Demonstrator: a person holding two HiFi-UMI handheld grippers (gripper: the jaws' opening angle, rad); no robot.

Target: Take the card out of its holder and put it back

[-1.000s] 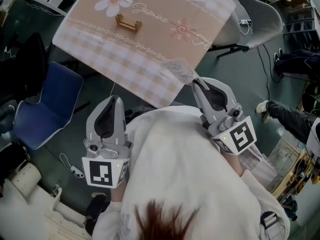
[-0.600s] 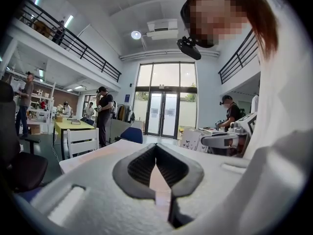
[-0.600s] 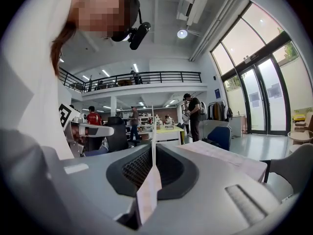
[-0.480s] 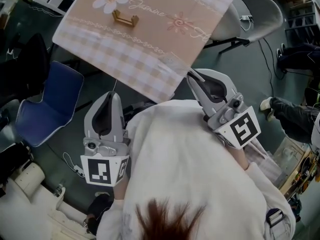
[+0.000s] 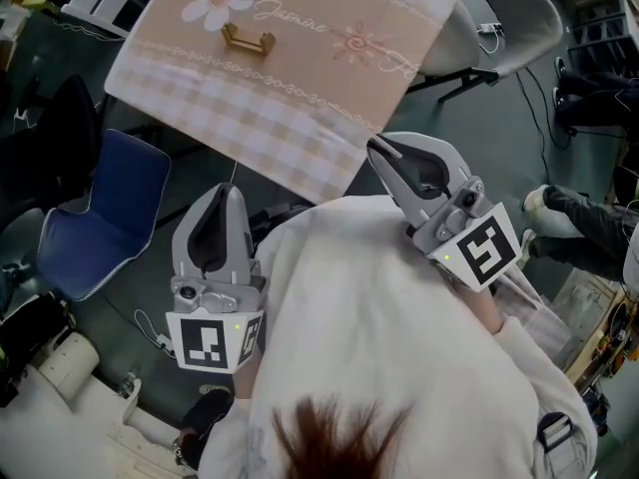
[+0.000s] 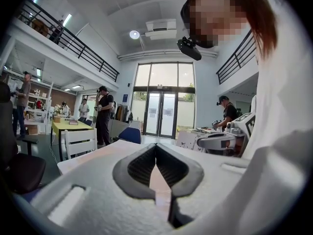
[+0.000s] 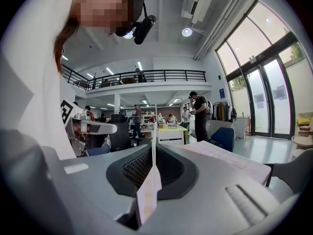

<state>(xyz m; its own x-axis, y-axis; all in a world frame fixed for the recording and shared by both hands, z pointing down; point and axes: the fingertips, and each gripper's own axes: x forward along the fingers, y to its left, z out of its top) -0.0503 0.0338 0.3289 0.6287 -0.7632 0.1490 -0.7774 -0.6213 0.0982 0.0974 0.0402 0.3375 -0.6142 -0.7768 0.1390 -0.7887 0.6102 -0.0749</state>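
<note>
Right gripper [image 5: 373, 148] clamped on card [image 7: 148, 192], which stands upright and edge-on. Left gripper [image 5: 228, 192] closed, empty. Holder [image 5: 248, 40] on cloth [image 5: 300, 98], well ahead and left of card, long axis along the printed line.

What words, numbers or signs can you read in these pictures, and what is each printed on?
"Jasmine": script on the beige checked tablecloth.
Second script word at that cloth's right edge: cut off, unreadable.
Black-and-white square markers on the two white cubes: patterns, no text.
Thin pale card in the right gripper: edge-on, no print readable.
</note>
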